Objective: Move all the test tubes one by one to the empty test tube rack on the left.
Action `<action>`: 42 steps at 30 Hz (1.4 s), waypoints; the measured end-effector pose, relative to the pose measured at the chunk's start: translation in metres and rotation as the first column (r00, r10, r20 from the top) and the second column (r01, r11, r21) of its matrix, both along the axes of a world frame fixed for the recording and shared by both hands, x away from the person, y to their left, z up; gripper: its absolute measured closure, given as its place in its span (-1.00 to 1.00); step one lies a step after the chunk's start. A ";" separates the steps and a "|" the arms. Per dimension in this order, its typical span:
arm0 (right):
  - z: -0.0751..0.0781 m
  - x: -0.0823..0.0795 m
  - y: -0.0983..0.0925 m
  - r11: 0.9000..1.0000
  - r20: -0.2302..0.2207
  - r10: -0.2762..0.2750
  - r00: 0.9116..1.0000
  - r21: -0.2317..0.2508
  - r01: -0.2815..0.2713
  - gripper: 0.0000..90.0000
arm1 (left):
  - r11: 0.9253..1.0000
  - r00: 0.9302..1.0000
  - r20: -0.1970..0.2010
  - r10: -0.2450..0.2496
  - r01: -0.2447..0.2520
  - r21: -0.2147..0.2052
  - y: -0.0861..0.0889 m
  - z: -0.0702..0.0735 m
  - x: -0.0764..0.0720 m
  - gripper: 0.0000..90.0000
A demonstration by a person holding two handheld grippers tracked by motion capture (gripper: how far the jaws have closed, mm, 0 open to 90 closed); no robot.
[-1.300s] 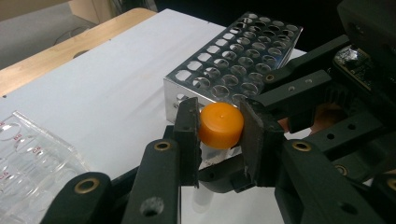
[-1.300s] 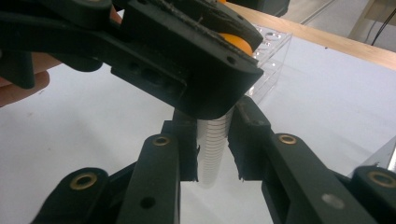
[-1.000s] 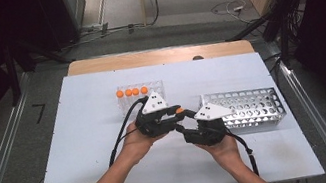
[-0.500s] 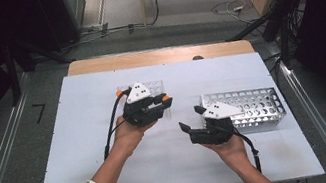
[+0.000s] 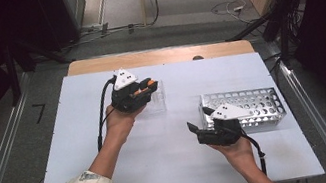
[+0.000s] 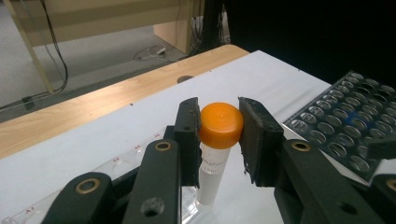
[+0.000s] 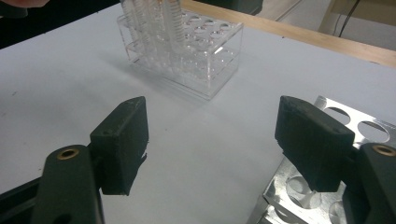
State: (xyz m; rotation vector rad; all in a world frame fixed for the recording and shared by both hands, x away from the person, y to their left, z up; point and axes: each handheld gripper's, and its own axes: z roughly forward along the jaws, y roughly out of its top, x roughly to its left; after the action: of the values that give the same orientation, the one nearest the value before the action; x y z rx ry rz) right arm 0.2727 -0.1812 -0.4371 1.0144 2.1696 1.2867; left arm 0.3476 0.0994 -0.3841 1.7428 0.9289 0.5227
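High view, left gripper [image 5: 143, 89]: held over the clear rack [image 5: 155, 102] toward the back of the white table [image 5: 87, 160], with an orange-capped tube [image 5: 147, 82] clamped at its tip.
High view, right gripper [image 5: 201, 124]: lower on the table, just beside the near-left corner of the metal rack [image 5: 254, 103], well apart from the other hand.
Left gripper view, grip: both black pads press the sides of the tube's orange cap [image 6: 221, 124] — jaws closed tight on it.
Left gripper view, tube: its white body [image 6: 211, 175] hangs straight down from the cap, the bottom end just over the clear rack's edge [image 6: 116, 163]; whether it touches the rack I cannot tell.
Left gripper view, background: the metal rack [image 6: 345, 116] lies off to the right, the table's wooden edge [image 6: 93, 107] behind.
Right gripper view, jaws: they have just been opening and stand wide apart — only bare table between them.
Right gripper view, surroundings: the clear rack [image 7: 205, 56] sits ahead with tubes standing in it; the metal rack's corner [image 7: 299, 196] is under the right-hand jaw.
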 end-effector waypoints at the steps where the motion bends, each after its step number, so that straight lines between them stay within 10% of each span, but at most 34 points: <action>1: 0.000 0.000 -0.001 1.000 0.000 0.000 1.000 0.002 0.000 -0.46 | 1.000 1.000 0.001 0.002 -0.002 -0.005 0.001 0.001 0.001 0.57; 17: 0.000 -0.005 -0.008 1.000 0.005 -0.027 1.000 0.007 0.027 -0.43 | 0.998 0.998 0.028 0.057 -0.057 -0.001 0.004 -0.001 0.012 0.57; 33: -0.001 -0.005 -0.008 1.000 0.001 -0.026 1.000 0.004 0.026 -0.42 | 0.983 0.996 -0.039 0.075 -0.068 0.174 -0.014 -0.029 0.025 0.54; 42: -0.002 -0.004 -0.008 1.000 -0.001 -0.026 1.000 0.004 0.026 -0.42 | 0.985 0.997 -0.049 0.057 -0.048 0.167 -0.015 -0.027 0.022 0.16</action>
State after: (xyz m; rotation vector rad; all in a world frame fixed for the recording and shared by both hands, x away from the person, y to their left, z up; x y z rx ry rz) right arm 0.2691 -0.1888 -0.4390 1.0419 2.1486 1.2794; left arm 0.3695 0.0840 -0.4108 1.8936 0.9954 0.6040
